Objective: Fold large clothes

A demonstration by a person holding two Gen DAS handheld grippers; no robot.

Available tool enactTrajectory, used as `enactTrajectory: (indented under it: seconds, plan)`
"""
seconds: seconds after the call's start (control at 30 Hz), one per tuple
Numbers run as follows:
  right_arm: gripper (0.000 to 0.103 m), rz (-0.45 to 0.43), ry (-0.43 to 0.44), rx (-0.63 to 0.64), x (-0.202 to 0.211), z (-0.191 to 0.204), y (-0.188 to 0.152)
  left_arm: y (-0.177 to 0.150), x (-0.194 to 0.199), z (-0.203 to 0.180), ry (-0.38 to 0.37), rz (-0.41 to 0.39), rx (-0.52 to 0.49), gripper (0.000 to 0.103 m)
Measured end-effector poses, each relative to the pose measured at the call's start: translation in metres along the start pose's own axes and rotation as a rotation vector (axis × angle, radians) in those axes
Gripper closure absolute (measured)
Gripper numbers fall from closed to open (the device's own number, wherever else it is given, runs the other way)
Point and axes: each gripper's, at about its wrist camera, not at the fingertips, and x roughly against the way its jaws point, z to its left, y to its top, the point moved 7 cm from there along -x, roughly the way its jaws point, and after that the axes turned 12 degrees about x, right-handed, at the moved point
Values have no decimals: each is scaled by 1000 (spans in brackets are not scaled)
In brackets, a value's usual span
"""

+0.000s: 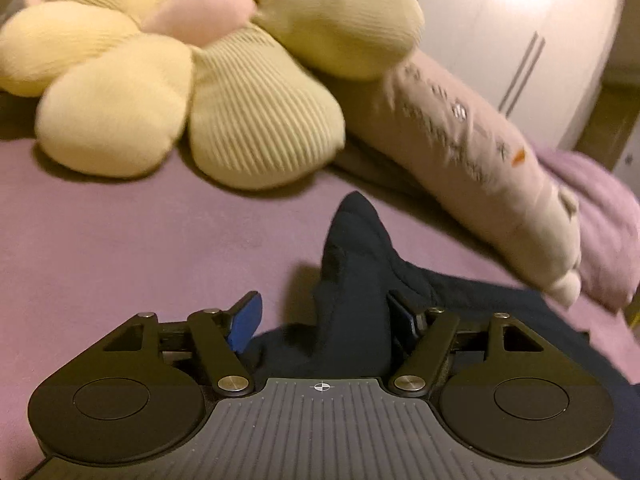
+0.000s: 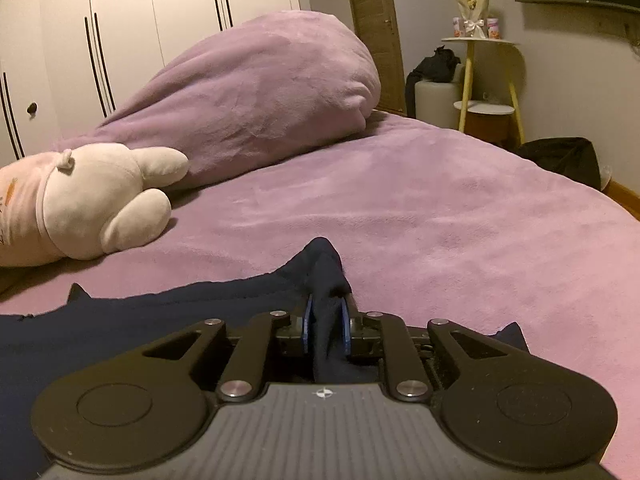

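A dark navy garment (image 1: 356,264) lies on the purple bed cover (image 1: 120,240). In the left wrist view a bunched fold of it stands up between the fingers of my left gripper (image 1: 324,316), whose jaws stand wide apart; the blue left pad (image 1: 246,322) is clear of the cloth. In the right wrist view my right gripper (image 2: 326,320) is shut on a pinched corner of the same garment (image 2: 324,268), cloth squeezed between its blue pads. The rest of the garment (image 2: 140,320) spreads flat to the left.
A yellow flower-shaped cushion (image 1: 160,80) and a long pale plush pillow (image 1: 480,168) lie ahead of the left gripper. A white plush toy (image 2: 100,200) and a heaped purple duvet (image 2: 260,96) lie beyond the right gripper. Wardrobe doors (image 2: 120,40) and a side table (image 2: 484,80) stand past the bed.
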Motion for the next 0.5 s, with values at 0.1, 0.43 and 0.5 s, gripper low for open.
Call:
enactTrajectory:
  seconds: [0.1, 0.43, 0.5]
  plan:
    - [38, -113, -15, -71, 35, -12, 15, 19, 38, -14, 14, -92, -59, 31]
    - [80, -30, 447, 170, 73, 142, -2, -52, 30, -106, -165, -36, -297, 17]
    - [81, 13, 449, 240, 56, 157, -22, -61, 8, -87, -124, 3, -229, 20]
